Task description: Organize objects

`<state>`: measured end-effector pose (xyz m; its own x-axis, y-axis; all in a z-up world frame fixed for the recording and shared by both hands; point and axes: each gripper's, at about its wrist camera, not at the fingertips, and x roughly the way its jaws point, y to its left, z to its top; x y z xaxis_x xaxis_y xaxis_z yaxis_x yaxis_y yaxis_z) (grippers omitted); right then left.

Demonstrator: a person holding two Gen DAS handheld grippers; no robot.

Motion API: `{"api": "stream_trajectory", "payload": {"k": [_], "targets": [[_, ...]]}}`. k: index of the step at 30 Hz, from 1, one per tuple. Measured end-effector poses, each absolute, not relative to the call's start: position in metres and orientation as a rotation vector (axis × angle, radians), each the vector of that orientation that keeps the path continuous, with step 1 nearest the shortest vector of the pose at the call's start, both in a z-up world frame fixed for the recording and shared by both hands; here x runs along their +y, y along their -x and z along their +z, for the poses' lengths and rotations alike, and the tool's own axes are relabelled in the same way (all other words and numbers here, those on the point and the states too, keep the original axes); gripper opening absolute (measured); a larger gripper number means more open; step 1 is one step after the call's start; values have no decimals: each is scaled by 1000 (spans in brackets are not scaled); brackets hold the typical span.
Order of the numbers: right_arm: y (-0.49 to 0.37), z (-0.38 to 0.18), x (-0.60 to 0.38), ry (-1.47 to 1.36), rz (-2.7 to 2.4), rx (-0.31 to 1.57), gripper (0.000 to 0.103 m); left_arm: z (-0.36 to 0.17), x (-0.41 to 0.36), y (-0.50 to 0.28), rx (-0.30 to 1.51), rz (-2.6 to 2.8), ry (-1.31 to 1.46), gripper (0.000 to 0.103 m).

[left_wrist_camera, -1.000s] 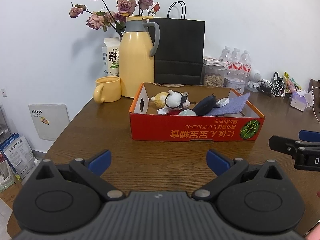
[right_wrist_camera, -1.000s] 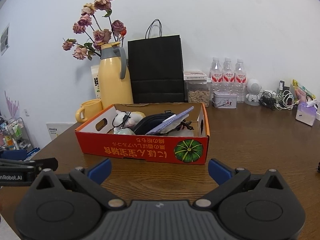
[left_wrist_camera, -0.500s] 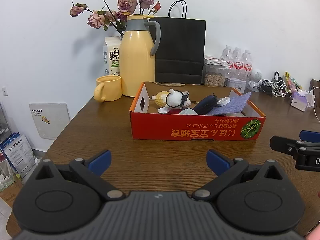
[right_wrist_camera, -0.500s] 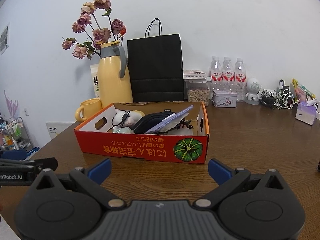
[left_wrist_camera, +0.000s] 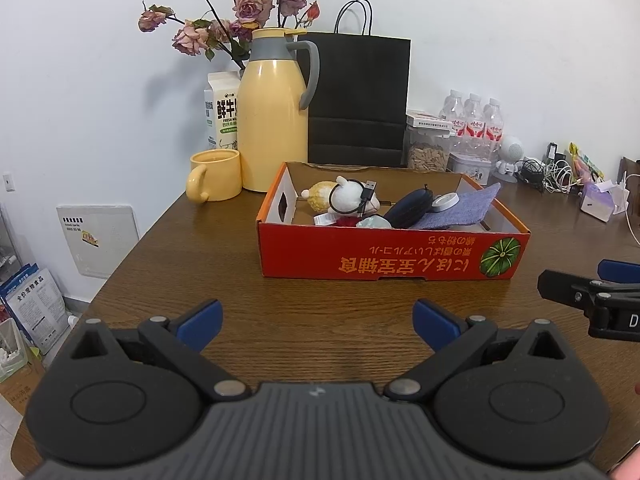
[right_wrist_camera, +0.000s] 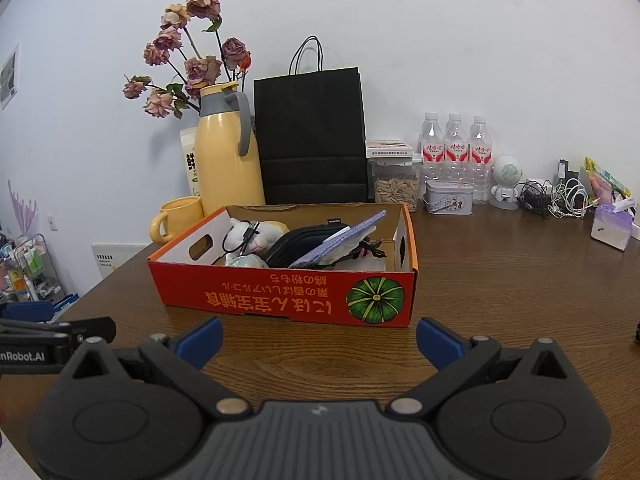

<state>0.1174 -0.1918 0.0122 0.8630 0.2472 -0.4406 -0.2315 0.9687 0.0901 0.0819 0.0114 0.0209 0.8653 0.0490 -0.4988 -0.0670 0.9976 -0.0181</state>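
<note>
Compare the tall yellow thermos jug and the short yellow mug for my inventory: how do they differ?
The tall yellow thermos jug has a grey collar and handle; the short yellow mug is yellow all over. The jug is capped, the mug open-topped. The jug stands far taller. Both stand upright on the table behind the red box.

Bare tabletop [left_wrist_camera: 200, 264] lies between both claws and the box [right_wrist_camera: 280, 296]. The box is open on top. Behind it a jug [left_wrist_camera: 274, 120], mug [left_wrist_camera: 216, 176] and bag [left_wrist_camera: 356, 100] block the way.
</note>
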Motion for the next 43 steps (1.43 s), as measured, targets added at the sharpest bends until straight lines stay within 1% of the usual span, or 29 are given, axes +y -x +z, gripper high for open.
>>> {"api": "stream_trajectory", "payload": {"k": [43], "targets": [[-118, 5, -190, -31, 251, 470, 103, 19, 8, -82, 523, 44, 40, 103]]}}
